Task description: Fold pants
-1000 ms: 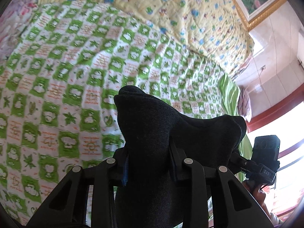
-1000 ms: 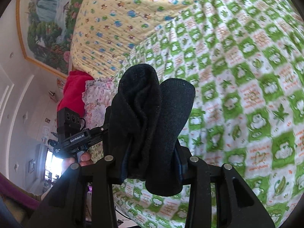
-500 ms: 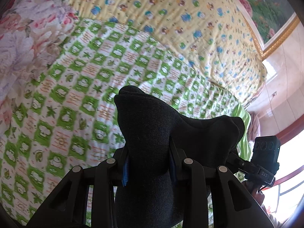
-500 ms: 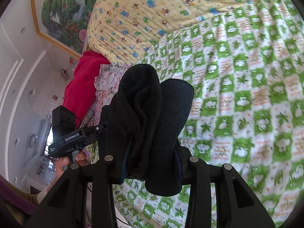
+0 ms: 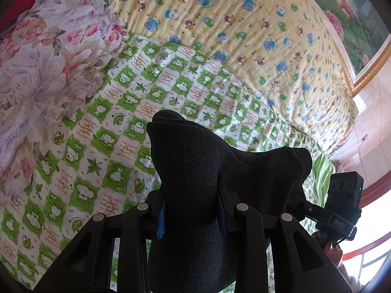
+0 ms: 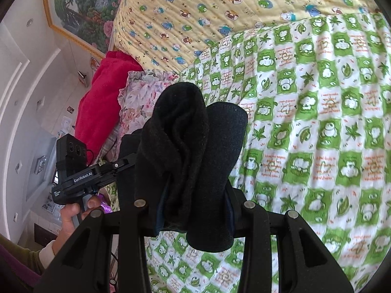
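Observation:
Black pants (image 5: 195, 171) hang in the air above the bed, held by both grippers. My left gripper (image 5: 193, 205) is shut on a bunched part of the pants; the cloth stretches right toward the other gripper (image 5: 342, 210). In the right wrist view my right gripper (image 6: 193, 210) is shut on a thick roll of the pants (image 6: 185, 141). The left gripper (image 6: 80, 173) and the hand holding it show at the left there. The lower part of the pants is hidden behind the fingers.
The bed has a green and white checked quilt (image 5: 102, 146) (image 6: 317, 122). A yellow bear-print cover (image 5: 244, 29) lies at its far side, a floral blanket (image 5: 36, 61) and a red blanket (image 6: 102, 92) at one end. A framed picture (image 6: 80, 12) hangs on the wall.
Both grippers have risen and tilted with the pants still held; the views now show more of the far end of the bed, the floral blanket and the wall.

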